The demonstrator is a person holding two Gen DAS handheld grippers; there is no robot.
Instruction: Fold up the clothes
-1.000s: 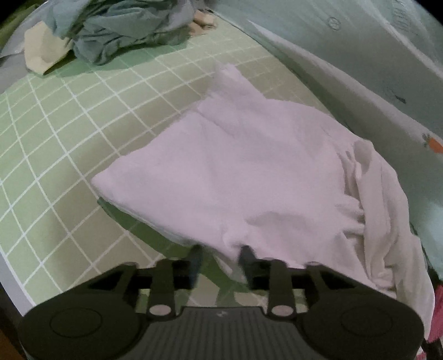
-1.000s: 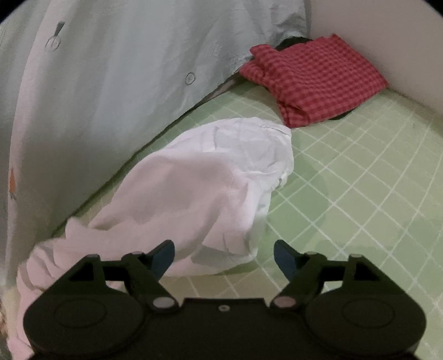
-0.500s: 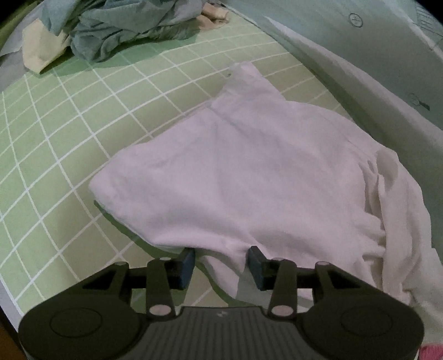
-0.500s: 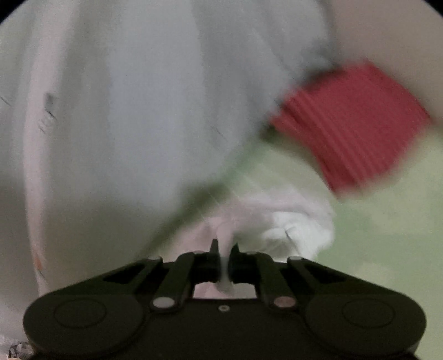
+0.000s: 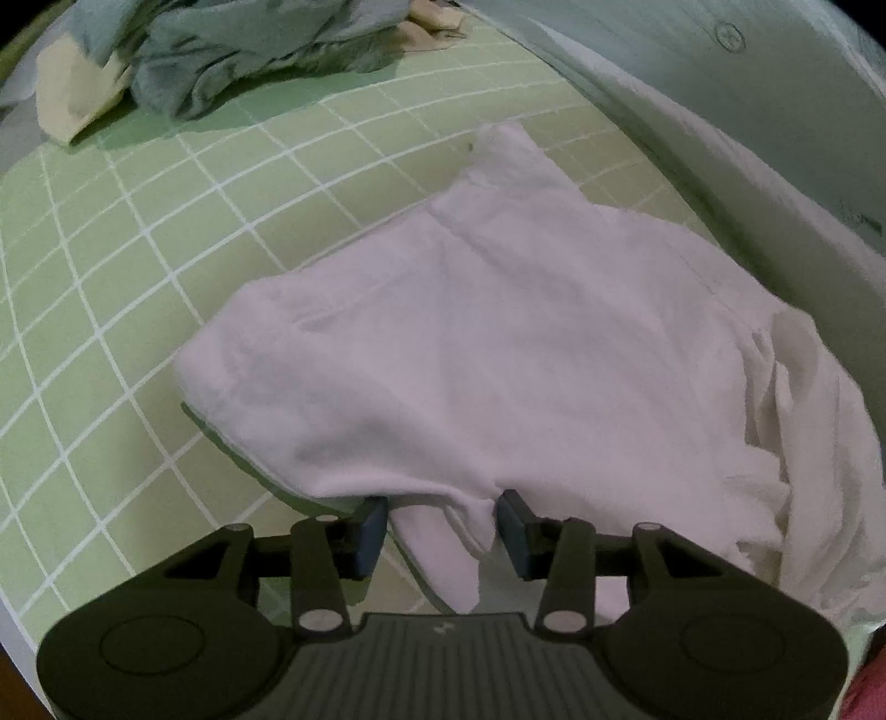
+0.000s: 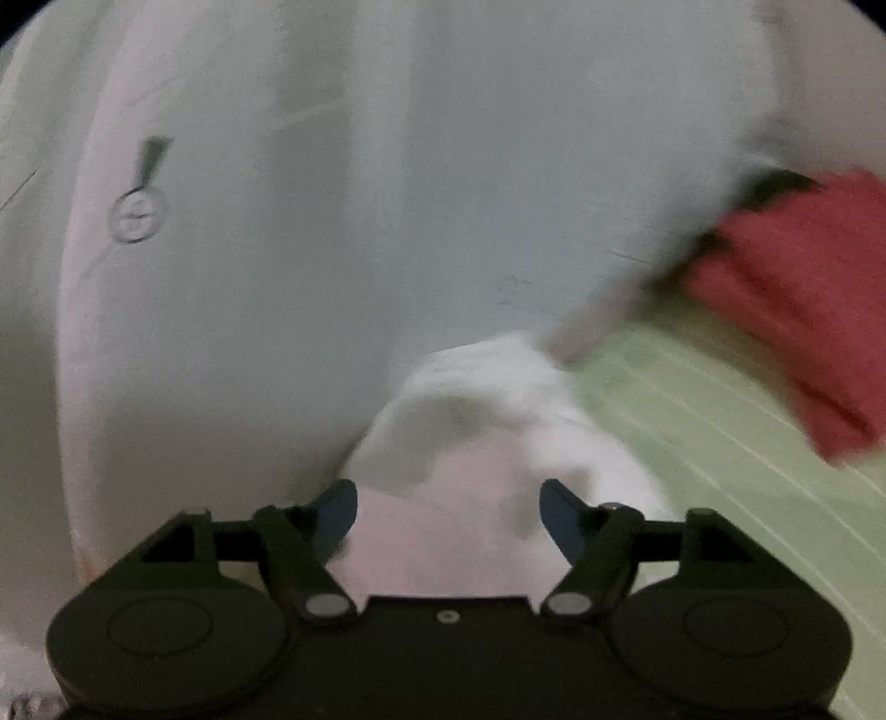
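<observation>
Both jaws apart around white garment (image 5: 498, 343)

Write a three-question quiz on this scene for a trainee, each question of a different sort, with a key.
1. True or false: the left gripper is shut on the white garment.
2. Which lies on the green grid mat beyond the white garment in the left wrist view? A) grey-blue clothes pile B) a shoe C) a book
3. Fill in: the cloth at the right of the right wrist view, beyond the right gripper, is coloured ____.

Key: 1 false, it is open with a fold of garment between its jaws; 2 A; 3 red.
</observation>
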